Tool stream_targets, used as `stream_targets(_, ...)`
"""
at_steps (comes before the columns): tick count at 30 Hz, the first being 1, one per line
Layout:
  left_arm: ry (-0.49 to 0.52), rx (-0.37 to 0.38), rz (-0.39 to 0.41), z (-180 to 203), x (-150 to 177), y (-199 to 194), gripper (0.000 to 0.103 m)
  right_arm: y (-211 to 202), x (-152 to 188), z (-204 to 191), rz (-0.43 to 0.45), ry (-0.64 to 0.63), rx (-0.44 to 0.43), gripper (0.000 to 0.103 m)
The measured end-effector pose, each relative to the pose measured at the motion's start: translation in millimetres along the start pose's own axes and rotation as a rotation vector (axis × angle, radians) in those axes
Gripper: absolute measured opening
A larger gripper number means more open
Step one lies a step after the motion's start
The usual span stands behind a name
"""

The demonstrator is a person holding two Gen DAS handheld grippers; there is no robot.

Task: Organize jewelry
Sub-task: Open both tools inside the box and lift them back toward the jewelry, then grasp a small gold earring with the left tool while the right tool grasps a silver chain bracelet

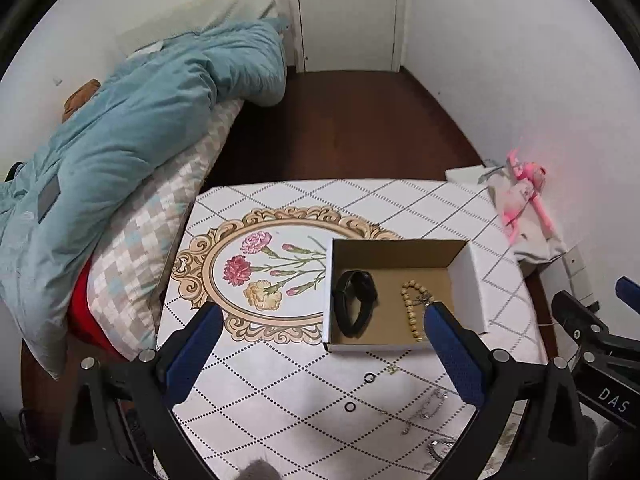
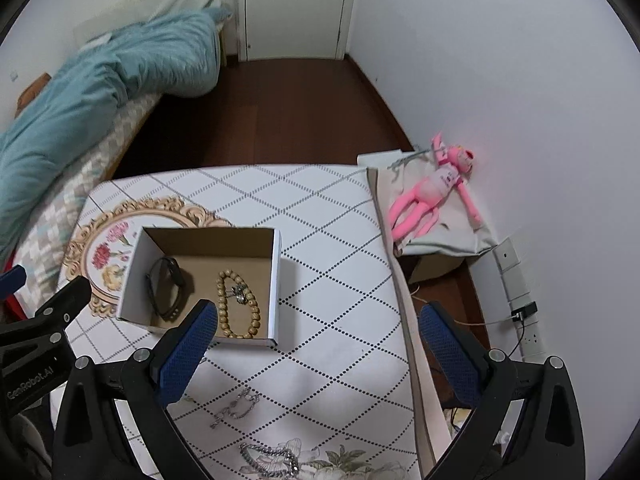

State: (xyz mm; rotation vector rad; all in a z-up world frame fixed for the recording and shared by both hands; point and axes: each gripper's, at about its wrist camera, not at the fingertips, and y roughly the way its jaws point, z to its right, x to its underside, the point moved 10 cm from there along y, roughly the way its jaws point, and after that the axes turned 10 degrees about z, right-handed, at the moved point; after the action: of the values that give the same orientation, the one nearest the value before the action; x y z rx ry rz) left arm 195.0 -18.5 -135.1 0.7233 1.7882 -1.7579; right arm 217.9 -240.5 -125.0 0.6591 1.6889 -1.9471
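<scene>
Your bed (image 1: pixel 132 208) is the biggest thing here, over on the left, with a blue blanket (image 1: pixel 132 120) piled on top of it. Next to the bed is the table (image 1: pixel 288 376), which has a white cloth with dotted diamond lines and painted flowers in a gold ring.

Your left tool (image 1: pixel 324 352) hangs over the near part of the table. Its two blue fingers are wide apart and hold nothing. Your right tool (image 2: pixel 316 352) hangs over the right side of the table. Its fingers are wide apart too, and it holds nothing.

A pink toy (image 2: pixel 436 188) lies on a grey cloth by the wall, past the right edge of the table.

An open box (image 1: pixel 468 280), white outside and brown inside, sits on the table. A black band (image 1: pixel 354 300) lies in the left part of the box. A string of tan beads (image 2: pixel 236 308) lies in the right part, and a small silver piece (image 2: pixel 239 294) rests on the beads.

More jewelry lies on the table outside the box, close to you. A thick silver chain (image 2: pixel 272 460) is at the near edge. A thin silver chain (image 2: pixel 236 406) lies just beyond it. Two small black rings (image 1: pixel 370 377) lie apart from each other in front of the box. A tiny gold bit (image 1: pixel 391 369) sits just beside the farther ring.
</scene>
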Motion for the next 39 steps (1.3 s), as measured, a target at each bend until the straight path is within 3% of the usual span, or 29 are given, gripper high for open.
stream_targets(8, -0.022, 0.018, 0.065, -3.2, -9.2, -44.1, 0.103, -51.7, -11.1, -0.2, 0.081, 0.036, -0.033, 0.102)
stream_targets(13, -0.030, 0.017, 0.062, -7.8, 1.2, -55.5, 0.103, -73.8, -2.7, -2.5, 0.097, 0.062, -0.063, 0.102)
stream_targets(19, -0.027, -0.034, 0.017, -19.5, 46.4, -44.6, 0.103, -59.3, 46.1, -3.6, 0.018, 0.057, -0.064, 0.102)
stream_targets(23, -0.032, -0.054, -0.070, -23.7, 93.7, -23.2, 0.103, -20.4, 109.9, -2.1, -0.120, 0.066, -0.066, 0.100)
stream_targets(24, -0.033, -0.055, -0.083, -23.9, 103.4, -18.7, 0.103, -12.0, 124.3, -1.7, -0.153, 0.071, -0.067, 0.097)
stream_targets(26, -0.021, -0.068, -0.114, -24.0, 124.1, -9.1, 0.103, 7.1, 158.2, -0.8, -0.222, 0.091, -0.078, 0.078)
stream_targets(28, -0.008, -0.081, -0.135, -24.6, 141.1, -0.6, 0.103, 20.7, 183.1, 0.9, -0.272, 0.106, -0.078, 0.070)
stream_targets(33, 0.009, -0.106, -0.181, -24.6, 172.7, 18.2, 0.103, 42.1, 232.7, -2.8, -0.355, 0.124, -0.105, 0.063)
stream_targets(35, 0.007, -0.111, -0.197, -25.0, 182.0, 26.7, 0.102, 45.1, 242.6, -8.3, -0.366, 0.117, -0.120, 0.051)
stream_targets(37, 0.005, -0.104, -0.208, -24.0, 186.5, 33.7, 0.101, 43.4, 241.4, -14.7, -0.322, 0.071, -0.108, 0.043)
stream_targets(39, 0.004, -0.083, -0.220, -20.8, 191.4, 41.9, 0.096, 42.9, 239.9, -16.9, -0.294, 0.045, -0.084, 0.029)
